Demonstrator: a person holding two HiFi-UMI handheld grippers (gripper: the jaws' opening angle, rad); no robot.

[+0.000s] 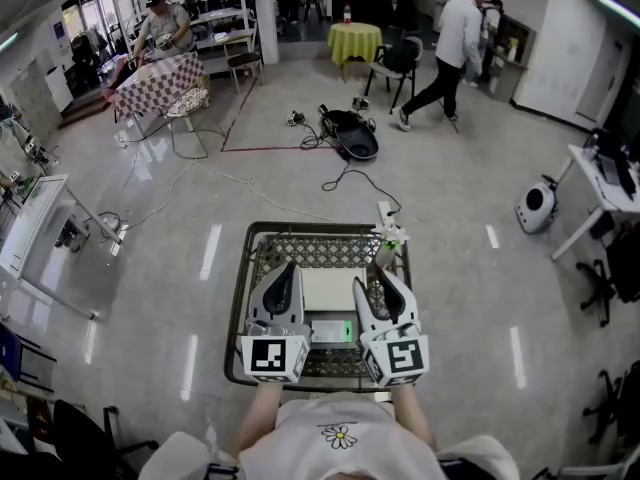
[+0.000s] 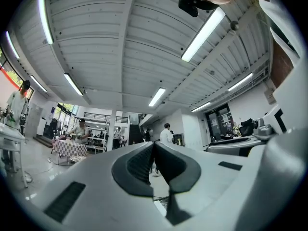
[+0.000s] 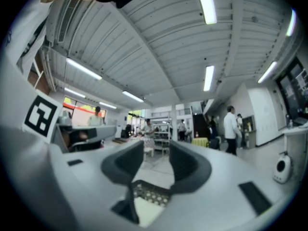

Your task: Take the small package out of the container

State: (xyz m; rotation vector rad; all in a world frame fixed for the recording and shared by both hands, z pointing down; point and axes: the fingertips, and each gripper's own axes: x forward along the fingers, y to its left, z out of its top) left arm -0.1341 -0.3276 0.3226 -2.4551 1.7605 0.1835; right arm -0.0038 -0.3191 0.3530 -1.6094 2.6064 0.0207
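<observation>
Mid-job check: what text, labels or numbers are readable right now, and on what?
No readable text.
Markers on the left gripper and right gripper: square patterns, not words.
On the white package in the wire basket: no print visible.
On the shirt: a daisy, no words.
Anything farther off: too small to read.

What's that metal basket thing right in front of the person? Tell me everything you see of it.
The basket is a rectangular tray of dark metal with a raised rim, rounded corners and a patterned mesh bottom. Seen from above, it sits level over the shiny floor. A white flat package lies inside it.
</observation>
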